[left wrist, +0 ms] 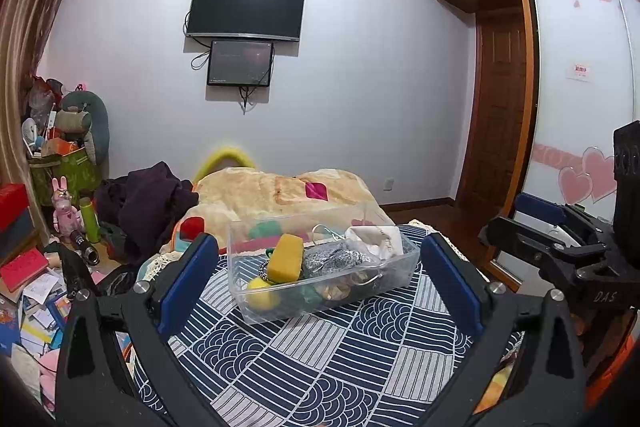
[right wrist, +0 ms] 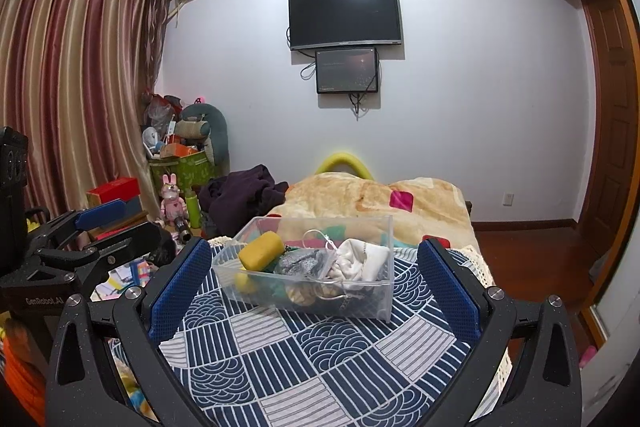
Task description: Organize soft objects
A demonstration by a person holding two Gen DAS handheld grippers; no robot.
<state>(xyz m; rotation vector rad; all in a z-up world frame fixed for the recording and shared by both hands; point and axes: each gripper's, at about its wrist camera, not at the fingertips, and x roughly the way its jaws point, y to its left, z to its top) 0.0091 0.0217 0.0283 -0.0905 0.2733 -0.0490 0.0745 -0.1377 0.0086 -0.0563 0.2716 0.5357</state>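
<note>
Though clear, bin (left wrist: 320,301) crammed w/ softs

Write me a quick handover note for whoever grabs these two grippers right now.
Left gripper: open, holding nothing, aimed at the clear bin.
Right gripper: open, holding nothing, facing the same bin.
The bin sits on the blue patterned cloth. Inside it: yellow sponge, grey fabric, white cloth and smaller items I cannot identify.
Done: soft items appear gathered in the bin.
Left: unclear; nothing soft lies loose on the cloth. Check whether the bin needs sorting.
</note>
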